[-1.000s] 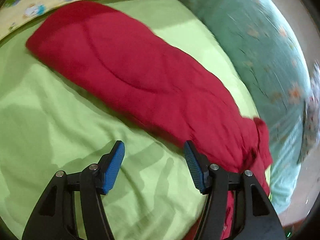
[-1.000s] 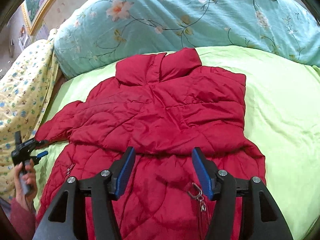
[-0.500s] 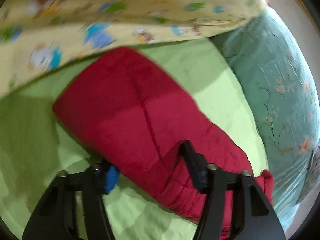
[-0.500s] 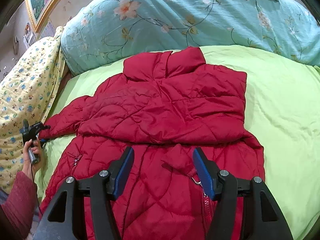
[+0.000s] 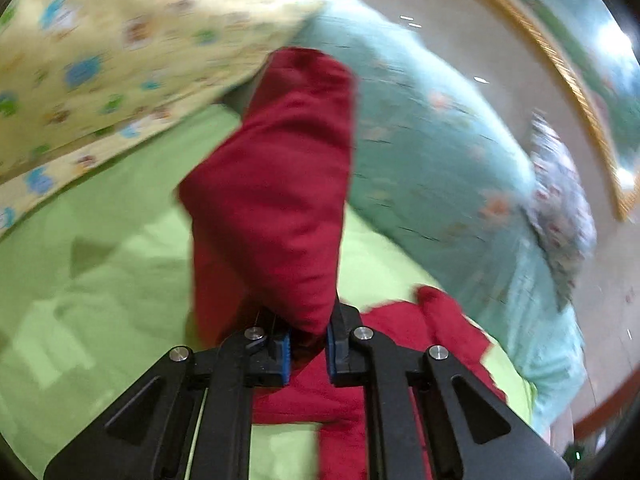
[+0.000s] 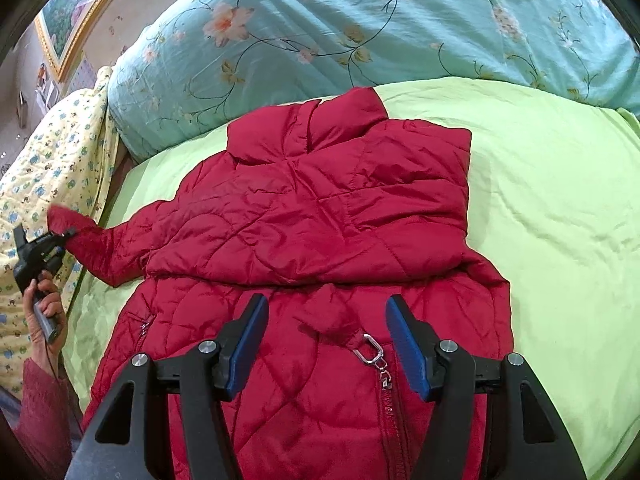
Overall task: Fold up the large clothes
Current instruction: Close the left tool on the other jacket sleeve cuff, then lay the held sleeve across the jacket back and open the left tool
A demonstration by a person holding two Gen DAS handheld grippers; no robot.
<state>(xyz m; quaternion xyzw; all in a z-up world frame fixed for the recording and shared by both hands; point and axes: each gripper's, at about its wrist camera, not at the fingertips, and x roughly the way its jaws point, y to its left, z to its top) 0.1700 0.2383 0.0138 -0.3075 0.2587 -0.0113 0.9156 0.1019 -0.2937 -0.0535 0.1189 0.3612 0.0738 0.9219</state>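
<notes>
A red quilted jacket (image 6: 320, 232) lies front up on the green sheet (image 6: 552, 208) of the bed, collar toward the teal floral duvet (image 6: 360, 28) at the head. One side is folded over the chest, and the zipper (image 6: 386, 384) runs down the lower half toward the foot edge.

The left gripper (image 5: 308, 346) has its blue pads pressed narrow on the sleeve (image 5: 280, 184), which stands up from the jaws as a lifted red fold, raised off the sheet near the yellow patterned blanket (image 5: 100, 68) at the bed's left edge. In the right wrist view the same gripper (image 6: 60, 236) is seen at the sleeve end, gripped from below by the person's left hand (image 6: 42, 312), wrist bent upward, forearm in a dark red cuff. This view is blurred with motion.

The right gripper (image 6: 326, 340) hangs over the lower front of the jacket, its fingers (image 6: 248, 340) spread wide and holding nothing, with the metal zipper pull (image 6: 372, 352) lying between them. A framed picture (image 6: 76, 12) hangs on the wall beyond the duvet.
</notes>
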